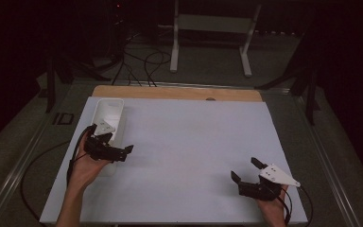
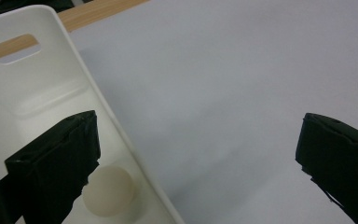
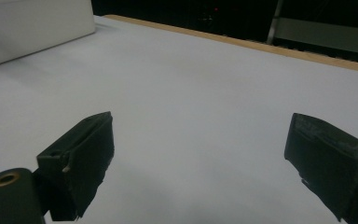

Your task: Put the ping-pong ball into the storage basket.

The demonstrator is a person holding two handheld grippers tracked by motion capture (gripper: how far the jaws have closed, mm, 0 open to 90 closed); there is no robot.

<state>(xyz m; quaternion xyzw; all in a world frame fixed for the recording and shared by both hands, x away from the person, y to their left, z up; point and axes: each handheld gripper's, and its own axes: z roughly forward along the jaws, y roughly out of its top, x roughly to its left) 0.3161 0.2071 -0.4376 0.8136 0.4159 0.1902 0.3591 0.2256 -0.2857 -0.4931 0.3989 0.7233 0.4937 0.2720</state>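
A white bin (image 1: 109, 107) stands on the left of the white mat (image 1: 189, 137). In the left gripper view the bin (image 2: 37, 88) has a slot handle and holds a pale round ball (image 2: 109, 191) near its right wall. My left gripper (image 1: 118, 143) (image 2: 198, 149) is open and straddles that wall, one jaw inside the bin beside the ball, the other over the mat. My right gripper (image 1: 244, 169) (image 3: 198, 154) is open low over the mat's near right part, with nothing between its jaws. The bin (image 3: 32, 23) shows far off in the right gripper view.
A wooden table edge (image 1: 179, 92) runs along the mat's far side. Beyond it lie floor cables (image 1: 142, 61) and a white stand (image 1: 212, 28). The mat between the two grippers is bare.
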